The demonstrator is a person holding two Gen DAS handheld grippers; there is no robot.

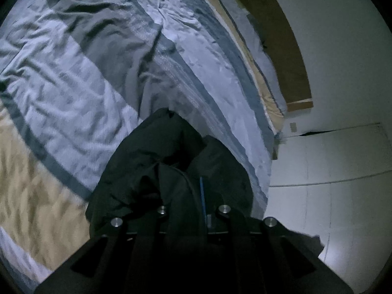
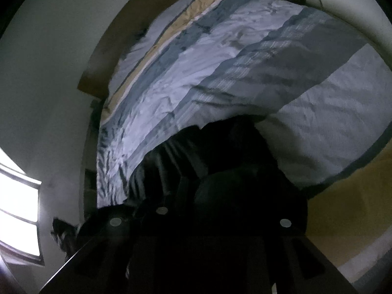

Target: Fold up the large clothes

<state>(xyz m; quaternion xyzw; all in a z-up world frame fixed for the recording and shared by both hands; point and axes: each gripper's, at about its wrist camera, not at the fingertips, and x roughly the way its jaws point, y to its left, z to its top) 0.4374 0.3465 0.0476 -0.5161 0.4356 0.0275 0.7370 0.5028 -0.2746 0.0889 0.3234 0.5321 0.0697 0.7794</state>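
Observation:
A dark, near-black garment (image 1: 156,169) hangs bunched over my left gripper (image 1: 193,196), which is shut on it; its fingers are mostly buried in the cloth, and a thin blue strip shows between them. In the right wrist view the same dark garment (image 2: 220,166) covers my right gripper (image 2: 220,203), which is shut on it; the fingertips are hidden by folds. Both grippers hold the garment above a bed.
A bed with a rumpled striped cover in white, grey and tan (image 1: 103,68) lies below; it also shows in the right wrist view (image 2: 220,68). A brown headboard (image 1: 276,31), white walls (image 1: 343,49), and a bright window (image 2: 17,210) are around it.

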